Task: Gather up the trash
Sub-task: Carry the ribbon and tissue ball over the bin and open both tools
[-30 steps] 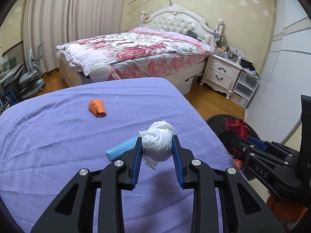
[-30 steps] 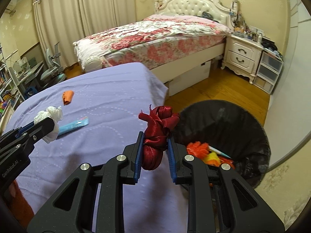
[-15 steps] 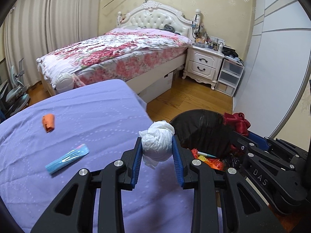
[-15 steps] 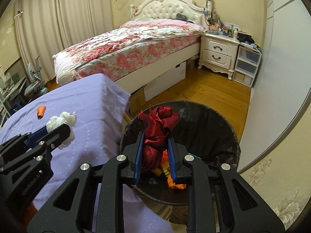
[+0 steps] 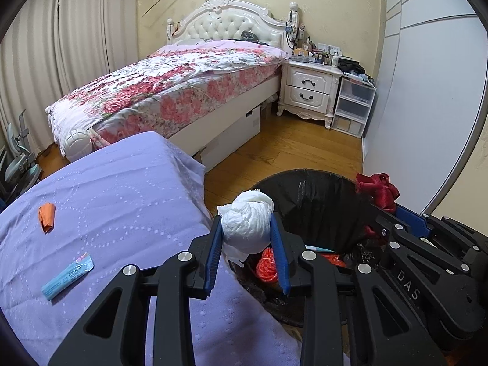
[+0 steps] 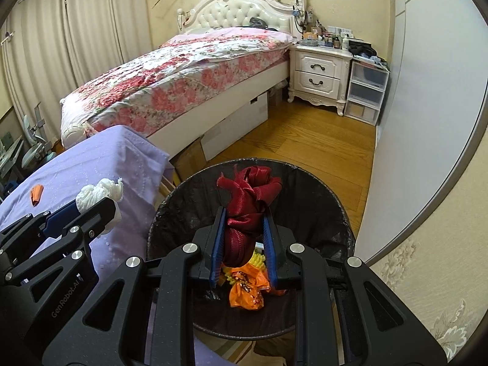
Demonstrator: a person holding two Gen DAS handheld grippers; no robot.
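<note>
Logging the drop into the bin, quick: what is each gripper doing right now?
Left gripper: shut on the white tissue wad.
Right gripper: shut on the red ribbon bundle, over the trash bin.

Both wrist views angle down, close, sharing bin point(image 5: 317, 201) (bed point(image 6: 195, 70) beyond).

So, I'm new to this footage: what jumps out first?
The dark red ribbon clamped in the right gripper, directly above the black-lined trash bin. Beside it, the left gripper grips a white tissue wad at the bin's edge. On the purple bedspread lie an orange scrap and a blue wrapper.
</note>
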